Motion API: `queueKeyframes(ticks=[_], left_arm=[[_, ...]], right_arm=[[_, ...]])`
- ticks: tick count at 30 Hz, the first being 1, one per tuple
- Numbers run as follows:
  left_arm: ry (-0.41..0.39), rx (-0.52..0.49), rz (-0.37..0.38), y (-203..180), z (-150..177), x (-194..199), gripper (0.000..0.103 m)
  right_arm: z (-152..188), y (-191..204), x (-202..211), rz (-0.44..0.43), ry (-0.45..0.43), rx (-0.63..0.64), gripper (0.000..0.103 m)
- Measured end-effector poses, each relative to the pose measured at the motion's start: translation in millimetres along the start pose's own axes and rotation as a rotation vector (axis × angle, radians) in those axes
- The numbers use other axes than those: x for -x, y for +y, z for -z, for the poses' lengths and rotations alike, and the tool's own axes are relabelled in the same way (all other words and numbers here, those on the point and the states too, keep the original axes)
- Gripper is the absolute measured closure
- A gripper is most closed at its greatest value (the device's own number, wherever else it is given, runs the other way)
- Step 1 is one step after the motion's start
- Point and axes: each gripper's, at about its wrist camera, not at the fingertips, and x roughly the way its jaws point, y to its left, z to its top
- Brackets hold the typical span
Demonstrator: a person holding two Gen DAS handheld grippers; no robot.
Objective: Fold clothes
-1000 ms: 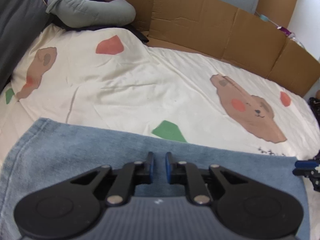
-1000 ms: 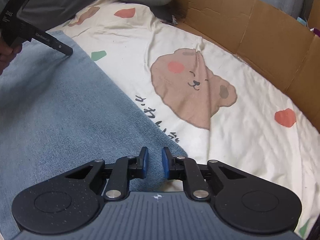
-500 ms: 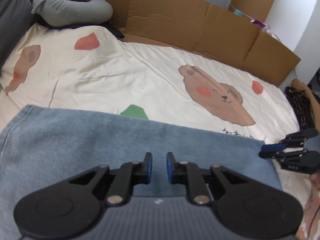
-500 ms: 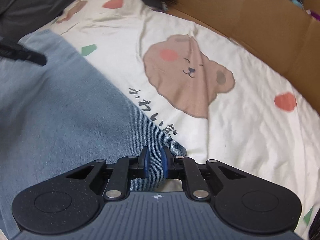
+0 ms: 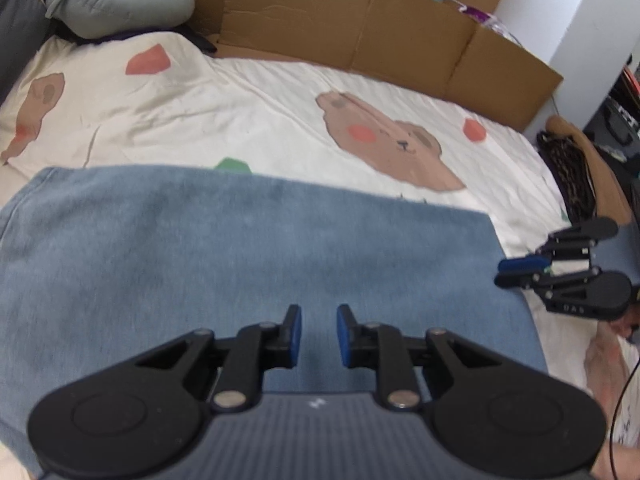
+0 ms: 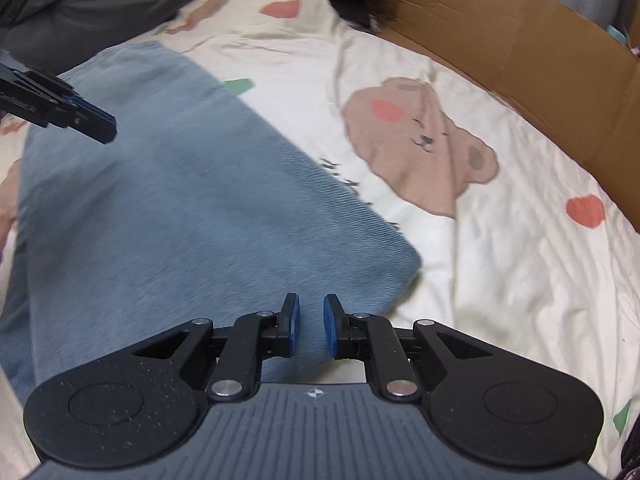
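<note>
A blue denim garment (image 5: 240, 248) lies flat on the bear-print bedsheet (image 5: 280, 92). My left gripper (image 5: 318, 316) hovers over the garment's near part; its jaws are opening by a narrow gap, with nothing between them. Off the garment's right edge my right gripper (image 5: 502, 273) shows from the side. In the right wrist view my right gripper (image 6: 311, 306) stands slightly open above the garment (image 6: 180, 200) near its right corner, gripping nothing. The left gripper (image 6: 106, 130) hangs over the garment's far left part.
A cardboard wall (image 5: 360, 20) lines the far side of the bed. A grey curved pillow (image 5: 112, 4) lies at the far left. Dark patterned clothes (image 5: 568, 168) sit off the bed's right end. A person's hand (image 5: 604, 360) holds the right gripper.
My left gripper has drifted rightward over the garment and its jaws have widened a little. The right gripper has shifted slightly; the garment's corner now lies just ahead of it.
</note>
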Motion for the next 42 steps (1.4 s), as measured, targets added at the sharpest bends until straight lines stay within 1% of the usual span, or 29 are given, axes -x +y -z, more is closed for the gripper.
queueKeyframes(ticks=[7, 11, 15, 21, 26, 32, 38, 39, 42], left_arm=[[0.032, 0.038, 0.015, -1.3, 18.6, 3.5, 0.082], [0.052, 0.014, 0.032, -7.6, 26.8, 3.6, 0.082], [0.083, 0.014, 0.048, -11.1, 34.4, -0.2, 0.082], [0.130, -0.001, 0.056, -14.1, 43.6, -1.8, 0.082], [0.166, -0.013, 0.071, -15.6, 49.5, 0.5, 0.082], [0.228, -0.048, 0.153, -22.3, 55.9, 6.8, 0.083], [0.303, -0.074, 0.251, -28.5, 62.5, 10.2, 0.083], [0.317, -0.078, 0.269, -28.9, 63.3, 9.4, 0.083], [0.344, -0.097, 0.305, -31.2, 66.0, 8.4, 0.084]], right_arm=[[10.6, 15.2, 11.1, -0.056, 0.005, 0.075, 0.084], [19.9, 22.5, 16.7, -0.087, 0.017, 0.102, 0.084], [25.8, 29.2, 22.2, -0.120, 0.038, 0.157, 0.084], [35.1, 39.1, 30.7, -0.190, 0.076, 0.195, 0.084], [40.4, 51.9, 33.3, -0.267, 0.118, 0.240, 0.084], [42.9, 63.5, 37.7, -0.342, 0.171, 0.292, 0.084], [42.7, 66.8, 40.7, -0.391, 0.207, 0.281, 0.084], [41.0, 64.7, 40.5, -0.396, 0.209, 0.260, 0.084], [34.8, 49.3, 38.2, -0.398, 0.210, 0.134, 0.084]])
